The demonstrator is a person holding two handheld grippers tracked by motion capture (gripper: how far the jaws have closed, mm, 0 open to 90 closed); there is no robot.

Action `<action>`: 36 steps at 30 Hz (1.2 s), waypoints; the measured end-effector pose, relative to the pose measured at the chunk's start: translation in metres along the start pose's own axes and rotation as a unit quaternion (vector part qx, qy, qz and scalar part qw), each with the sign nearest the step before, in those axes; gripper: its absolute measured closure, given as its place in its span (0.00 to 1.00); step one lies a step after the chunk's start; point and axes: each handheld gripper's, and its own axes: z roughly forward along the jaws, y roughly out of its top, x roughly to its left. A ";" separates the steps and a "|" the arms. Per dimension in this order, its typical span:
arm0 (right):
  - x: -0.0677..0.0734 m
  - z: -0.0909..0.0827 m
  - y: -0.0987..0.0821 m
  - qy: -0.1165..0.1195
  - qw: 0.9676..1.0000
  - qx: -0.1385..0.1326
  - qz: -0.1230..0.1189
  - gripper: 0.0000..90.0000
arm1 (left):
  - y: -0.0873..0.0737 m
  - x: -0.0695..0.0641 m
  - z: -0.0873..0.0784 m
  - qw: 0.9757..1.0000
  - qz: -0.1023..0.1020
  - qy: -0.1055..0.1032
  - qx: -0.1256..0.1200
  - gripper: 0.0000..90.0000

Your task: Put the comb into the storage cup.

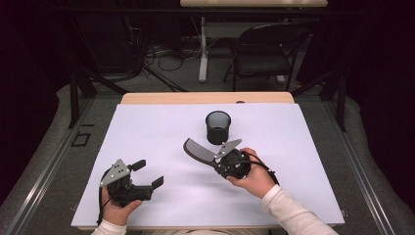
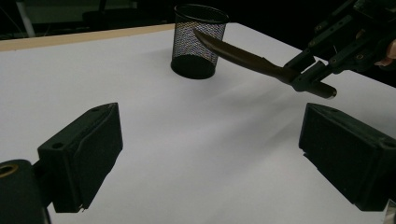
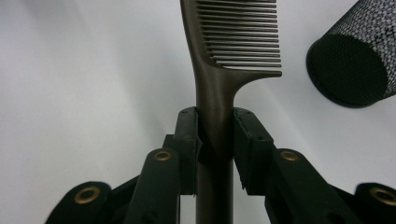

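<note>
A dark comb [image 1: 197,150] [image 3: 236,42] [image 2: 243,57] is held by its handle, teeth end pointing to the upper left above the white sheet. My right gripper [image 1: 217,160] [image 3: 215,135] [image 2: 306,77] is shut on that handle, both pads pressed against it. A black mesh cup [image 1: 218,127] [image 2: 198,41] [image 3: 355,70] stands upright just beyond the comb, apart from it. At the front left my left gripper [image 1: 149,174] [image 2: 210,154] rests open, with bare sheet between its fingers.
A white sheet [image 1: 147,132] covers the wooden table [image 1: 205,98]. Beyond the table stand a folding chair [image 1: 266,54] and a table leg [image 1: 203,49] among floor cables. Dark curtains flank both sides.
</note>
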 end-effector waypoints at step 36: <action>0.010 -0.014 0.023 -0.035 0.984 -0.171 0.032 0.81 | -0.001 0.001 0.000 1.000 -0.005 -0.002 -0.002 0.07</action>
